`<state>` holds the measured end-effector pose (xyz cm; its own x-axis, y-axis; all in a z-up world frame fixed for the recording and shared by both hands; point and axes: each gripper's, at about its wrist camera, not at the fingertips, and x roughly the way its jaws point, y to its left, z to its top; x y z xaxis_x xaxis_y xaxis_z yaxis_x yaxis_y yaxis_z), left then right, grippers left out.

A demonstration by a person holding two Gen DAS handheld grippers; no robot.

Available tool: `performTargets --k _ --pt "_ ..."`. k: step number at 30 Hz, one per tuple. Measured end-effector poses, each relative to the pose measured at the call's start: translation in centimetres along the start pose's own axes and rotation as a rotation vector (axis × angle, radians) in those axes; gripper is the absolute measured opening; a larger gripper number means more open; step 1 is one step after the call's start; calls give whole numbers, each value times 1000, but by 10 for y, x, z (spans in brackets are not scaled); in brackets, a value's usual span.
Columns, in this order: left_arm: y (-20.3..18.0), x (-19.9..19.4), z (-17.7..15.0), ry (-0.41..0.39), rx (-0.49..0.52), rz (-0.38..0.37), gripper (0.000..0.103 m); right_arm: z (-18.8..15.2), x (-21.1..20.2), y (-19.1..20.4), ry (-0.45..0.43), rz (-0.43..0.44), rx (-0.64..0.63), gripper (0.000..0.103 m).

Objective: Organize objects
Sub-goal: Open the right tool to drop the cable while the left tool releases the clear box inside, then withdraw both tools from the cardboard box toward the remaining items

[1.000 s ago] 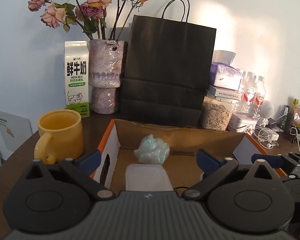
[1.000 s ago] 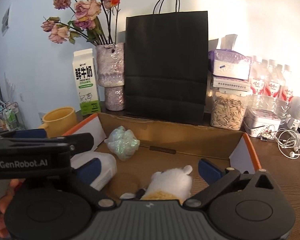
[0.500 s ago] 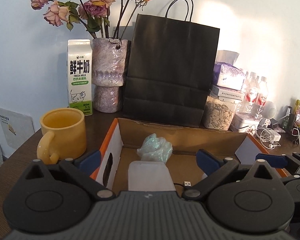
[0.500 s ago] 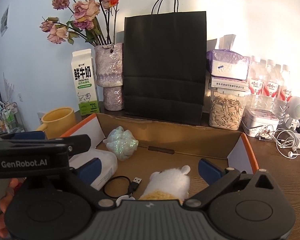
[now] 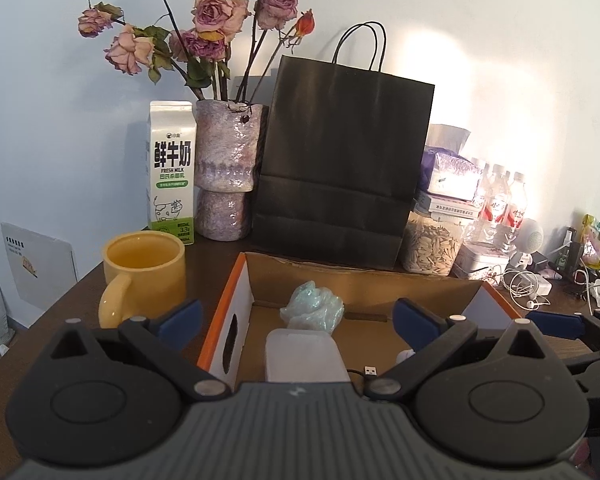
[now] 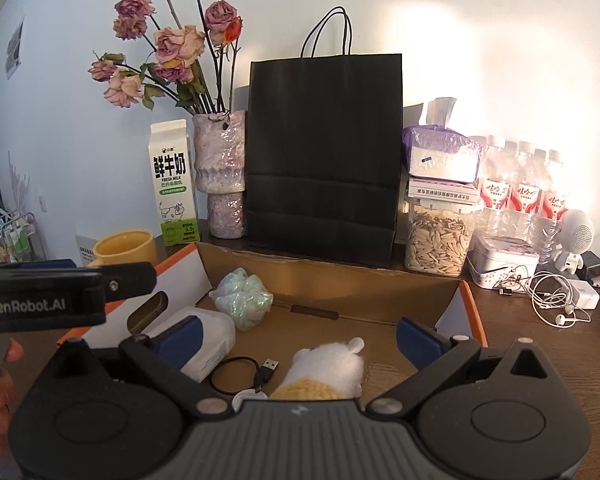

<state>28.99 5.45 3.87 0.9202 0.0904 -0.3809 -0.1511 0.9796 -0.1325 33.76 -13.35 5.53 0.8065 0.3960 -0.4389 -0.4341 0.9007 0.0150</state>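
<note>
warm glare on right wall (image 6: 480,60); fisheye-bent edges.

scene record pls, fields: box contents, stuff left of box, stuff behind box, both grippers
box: open cardboard box, orange edges
box contents: iridescent crumpled wrap; white plastic case; black USB cable; white plush toy
left of box: yellow mug, upright, on the table
behind box: milk carton; vase of dried roses; black paper bag; jar of seeds
left gripper: open, empty
right gripper: open, empty, over the box
</note>
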Motion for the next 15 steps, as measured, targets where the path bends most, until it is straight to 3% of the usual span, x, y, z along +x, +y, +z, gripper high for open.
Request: performTargets --k 15 --pt "15 -52 -19 18 16 4 103 -29 -62 4 -6 -19 -14 103"
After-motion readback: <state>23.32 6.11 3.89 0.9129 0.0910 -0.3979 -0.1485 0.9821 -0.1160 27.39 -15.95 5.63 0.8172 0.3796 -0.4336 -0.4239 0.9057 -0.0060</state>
